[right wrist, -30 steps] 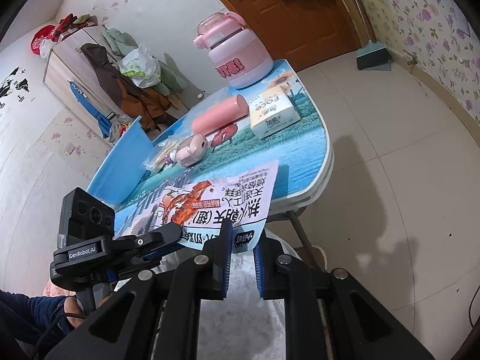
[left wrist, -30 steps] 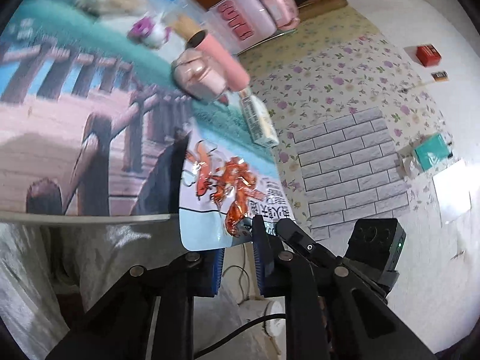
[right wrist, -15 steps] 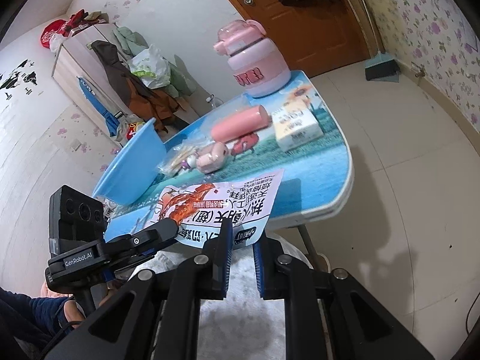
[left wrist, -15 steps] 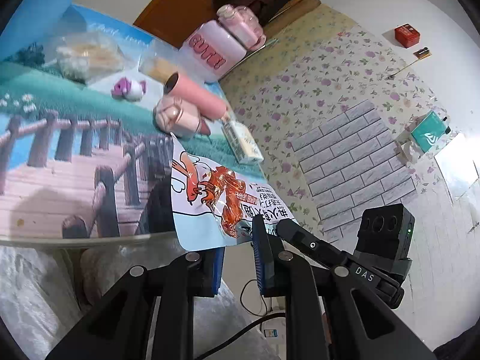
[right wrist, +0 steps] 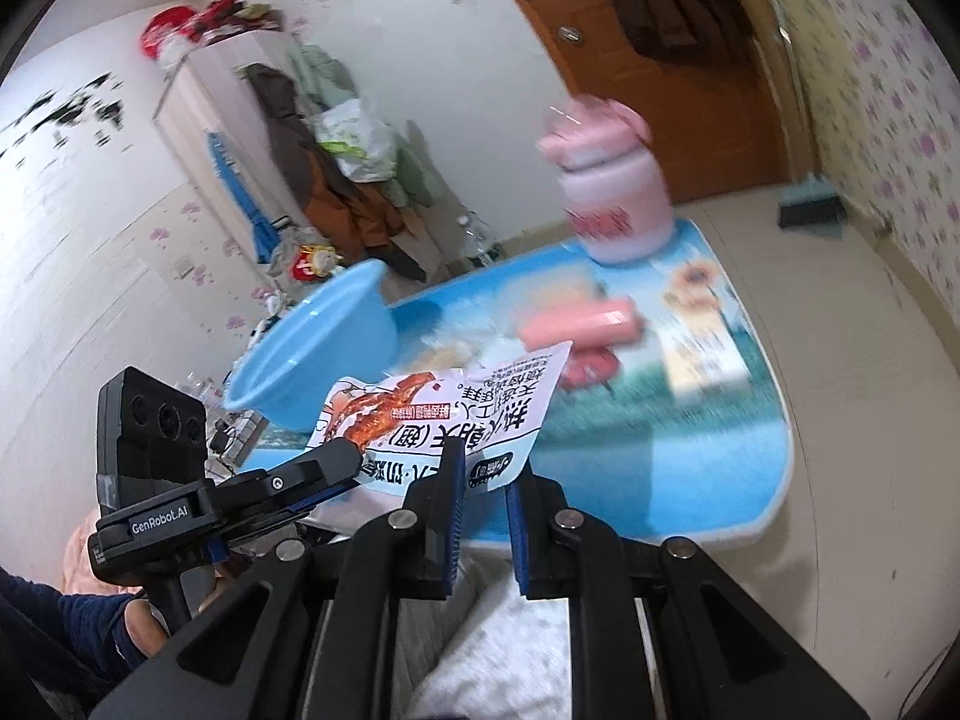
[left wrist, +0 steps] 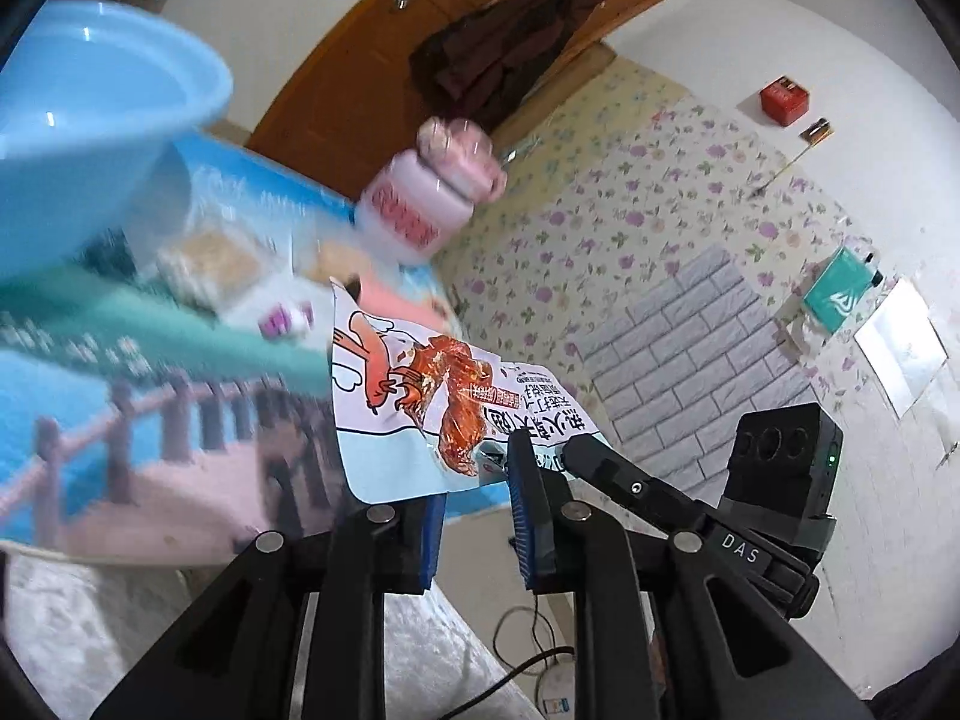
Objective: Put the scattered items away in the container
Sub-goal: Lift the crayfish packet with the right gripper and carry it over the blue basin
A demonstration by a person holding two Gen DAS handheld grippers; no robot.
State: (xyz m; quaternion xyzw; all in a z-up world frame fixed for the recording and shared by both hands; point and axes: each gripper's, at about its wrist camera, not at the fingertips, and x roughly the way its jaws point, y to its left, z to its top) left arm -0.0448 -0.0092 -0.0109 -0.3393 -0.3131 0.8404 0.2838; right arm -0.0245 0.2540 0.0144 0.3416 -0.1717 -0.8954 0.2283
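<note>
Progress, as judged: early; blue basin (right wrist: 312,354) at the table's (right wrist: 690,480) far left corner looked bare inside, nothing yet tidied into it

In hand: snack packet (left wrist: 432,402), raised off the near edge of the table, pinched at its lower rim by both tools; left gripper (left wrist: 474,516) and right gripper (right wrist: 483,510) each clenched on that rim, side by side

Look of packet: flat, thin, glossy; white and pale blue, printed with red-orange wings, a cartoon and black lettering; held taut, slightly creased

Left on the table, blurred: pink jug (right wrist: 612,198) at the far edge, pink tube (right wrist: 576,324), small box (right wrist: 702,342), clear bag of biscuits (left wrist: 210,264), small purple-and-white toy (left wrist: 282,318)
</note>
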